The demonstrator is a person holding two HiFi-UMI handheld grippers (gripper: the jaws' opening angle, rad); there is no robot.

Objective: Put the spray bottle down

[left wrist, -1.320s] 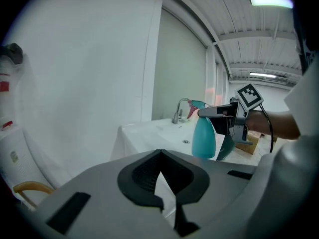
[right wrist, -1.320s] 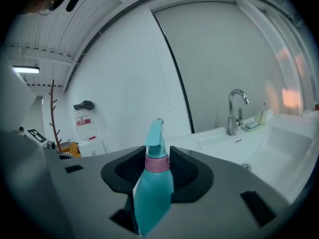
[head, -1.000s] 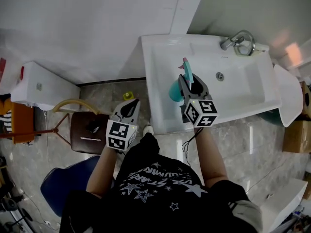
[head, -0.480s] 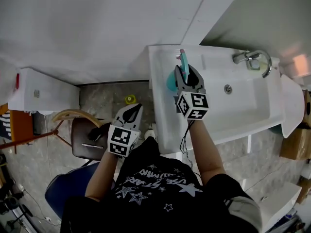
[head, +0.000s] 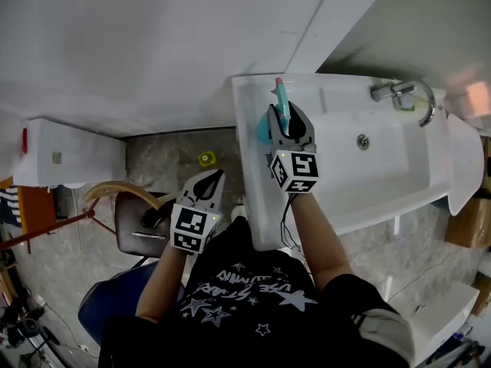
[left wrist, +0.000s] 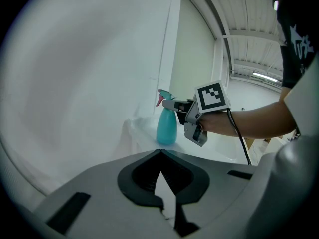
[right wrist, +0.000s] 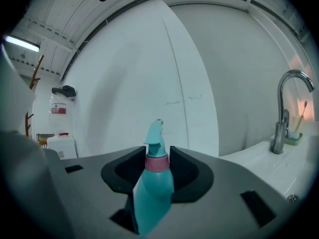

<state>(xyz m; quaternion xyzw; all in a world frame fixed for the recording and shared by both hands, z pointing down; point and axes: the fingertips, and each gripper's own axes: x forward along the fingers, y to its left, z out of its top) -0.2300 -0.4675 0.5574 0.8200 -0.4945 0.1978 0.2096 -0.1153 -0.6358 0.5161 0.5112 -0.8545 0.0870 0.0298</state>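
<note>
Here, right gripper (head: 283,118) level, gripping spray bottle (right wrist: 155,182), perhaps touching sink (head: 250,176)

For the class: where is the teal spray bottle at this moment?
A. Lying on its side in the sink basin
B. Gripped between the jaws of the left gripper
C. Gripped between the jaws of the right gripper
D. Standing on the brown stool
C: in the right gripper view the spray bottle sits upright between the jaws of the right gripper, which press on its neck and shoulders.
</note>
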